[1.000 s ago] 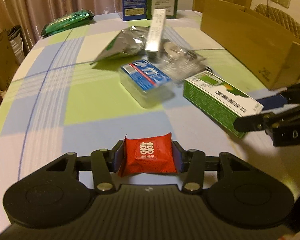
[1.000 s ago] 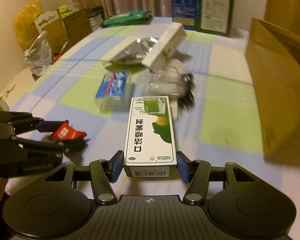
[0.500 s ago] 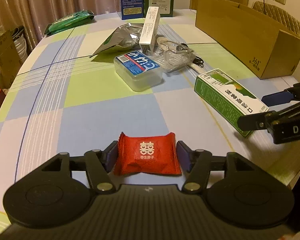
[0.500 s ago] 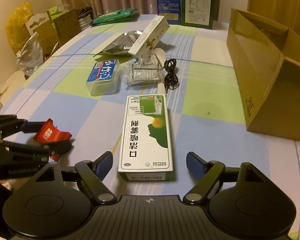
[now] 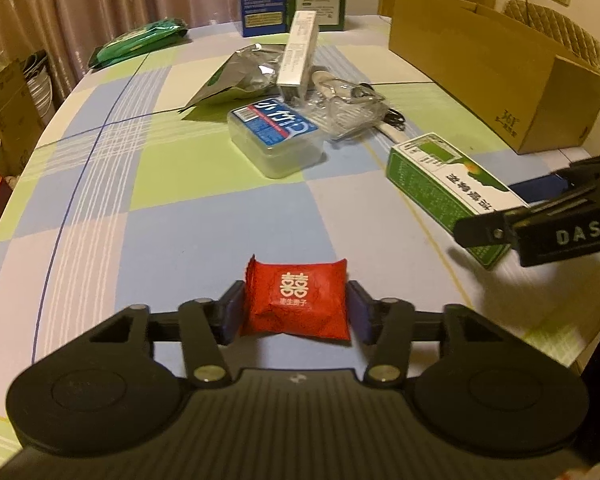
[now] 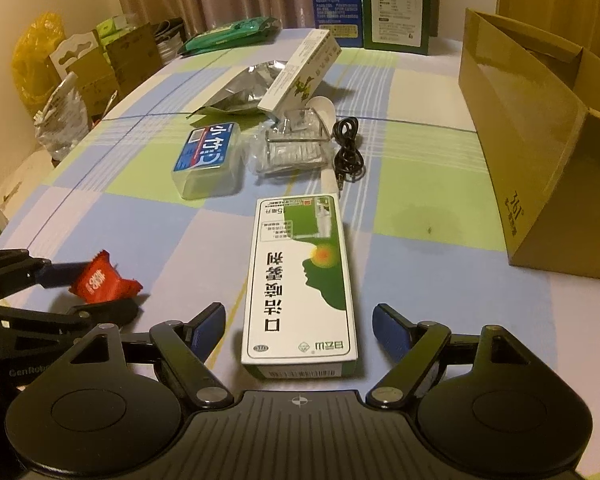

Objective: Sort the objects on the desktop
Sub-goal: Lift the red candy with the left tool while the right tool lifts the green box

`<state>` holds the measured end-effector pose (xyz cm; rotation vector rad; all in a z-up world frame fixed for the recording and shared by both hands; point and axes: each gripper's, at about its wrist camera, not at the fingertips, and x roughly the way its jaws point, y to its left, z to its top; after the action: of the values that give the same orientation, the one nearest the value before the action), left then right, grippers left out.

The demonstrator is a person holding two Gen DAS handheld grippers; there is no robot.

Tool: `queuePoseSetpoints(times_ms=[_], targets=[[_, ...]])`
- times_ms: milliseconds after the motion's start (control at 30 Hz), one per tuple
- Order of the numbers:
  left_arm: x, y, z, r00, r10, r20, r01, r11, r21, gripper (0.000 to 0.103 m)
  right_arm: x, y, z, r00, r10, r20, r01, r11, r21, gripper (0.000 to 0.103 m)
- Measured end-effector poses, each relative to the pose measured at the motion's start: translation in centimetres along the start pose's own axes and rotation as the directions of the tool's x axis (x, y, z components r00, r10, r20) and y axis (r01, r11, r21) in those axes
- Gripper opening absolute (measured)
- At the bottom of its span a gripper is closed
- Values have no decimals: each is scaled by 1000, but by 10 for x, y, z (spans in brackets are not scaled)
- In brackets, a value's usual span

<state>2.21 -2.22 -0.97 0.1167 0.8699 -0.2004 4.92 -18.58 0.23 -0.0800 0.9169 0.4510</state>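
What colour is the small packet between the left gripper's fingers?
Red, with a white double-happiness symbol on the small packet; clearest in the left wrist view.

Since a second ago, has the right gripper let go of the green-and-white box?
Yes. The right gripper now stands open, both pads clear of the green-and-white box, which lies flat on the checked tablecloth.

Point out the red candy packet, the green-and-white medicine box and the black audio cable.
red candy packet [image 5: 296, 304], left wrist view, on its white emblem.
green-and-white medicine box [image 6: 300, 280], right wrist view, middle of its top face.
black audio cable [image 6: 347, 152], right wrist view, on the coiled loop.
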Motion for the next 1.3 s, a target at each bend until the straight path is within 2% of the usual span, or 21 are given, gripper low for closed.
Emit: queuePoseSetpoints(times_ms=[200, 633, 700, 800, 1000, 1300], targets=[[0, 1, 1, 1000, -13, 10, 13, 1000, -19, 40, 5, 2, 4, 1000, 4, 7, -4, 1000, -11, 78], [1, 1, 8, 999, -38, 28, 40, 998, -48, 38, 16, 3, 11, 1000, -27, 15, 27, 999, -38, 77], [2, 1, 9, 999, -41, 27, 42, 998, -51, 38, 17, 2, 11, 1000, -27, 11, 27, 999, -36, 71], [3, -1, 9, 999, -41, 26, 43, 998, -48, 38, 19, 4, 11, 1000, -24, -2, 24, 999, -49, 54], [1, -3, 11, 998, -40, 38, 42, 998, -44, 38, 9, 4, 13, 998, -37, 52, 39, 999, -37, 53], [-8, -24, 18, 995, -57, 77, 55, 998, 27, 38, -6, 0, 13, 994, -48, 94, 50, 999, -16, 53]])
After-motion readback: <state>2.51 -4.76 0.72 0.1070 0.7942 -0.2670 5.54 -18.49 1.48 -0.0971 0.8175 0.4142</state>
